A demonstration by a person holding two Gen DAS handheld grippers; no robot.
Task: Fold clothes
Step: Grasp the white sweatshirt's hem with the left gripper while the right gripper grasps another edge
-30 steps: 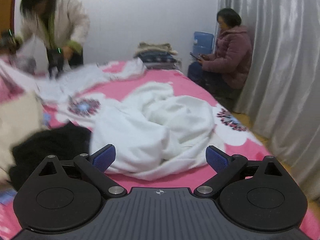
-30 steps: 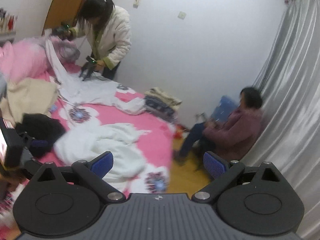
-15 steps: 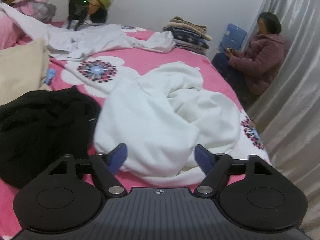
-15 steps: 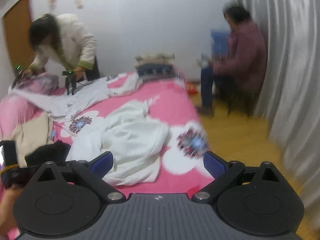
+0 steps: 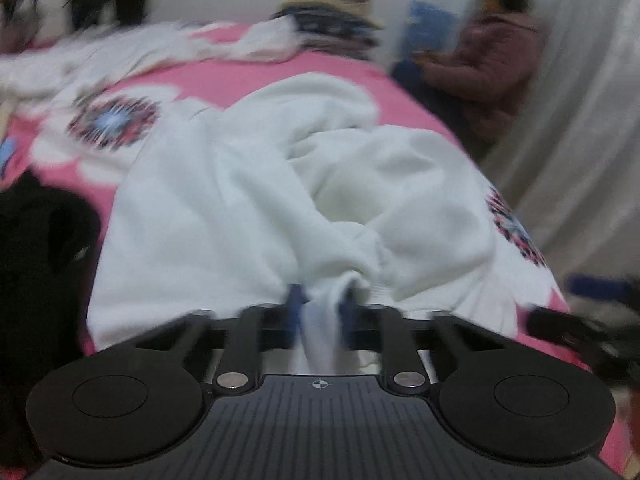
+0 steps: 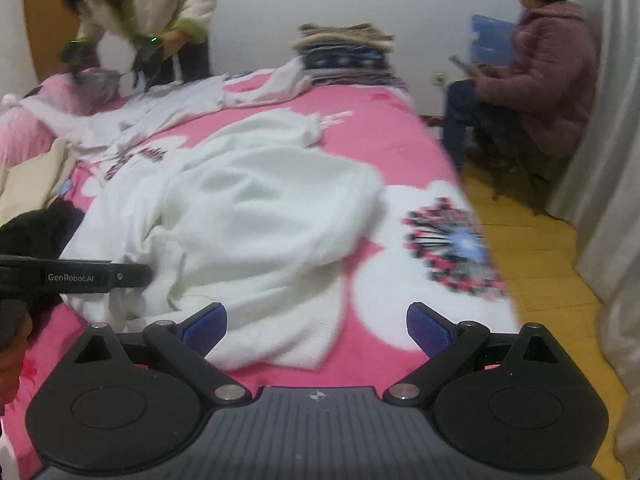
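A crumpled white garment point(image 5: 248, 200) point(image 6: 256, 208) lies on the pink flowered bed. In the left wrist view my left gripper point(image 5: 320, 312) is shut on a bunched fold at the garment's near edge, with white cloth squeezed between the blue pads. From the right wrist camera, my right gripper point(image 6: 316, 330) hangs open just above the garment's near right corner, nothing between its fingers. The left gripper's black body point(image 6: 76, 276) shows at the left edge of that view, against the cloth.
A black garment point(image 5: 36, 240) lies left of the white one, a beige one point(image 6: 32, 180) beyond it. Another person at the far end handles a white shirt point(image 6: 160, 108). Folded clothes point(image 6: 344, 52) are stacked at the bed's far corner. A seated person point(image 6: 536, 72) and curtains are right.
My left gripper moved forward and down, then shut on the white garment's near edge. My right gripper swung over and came lower, close to the garment's right side, staying open.
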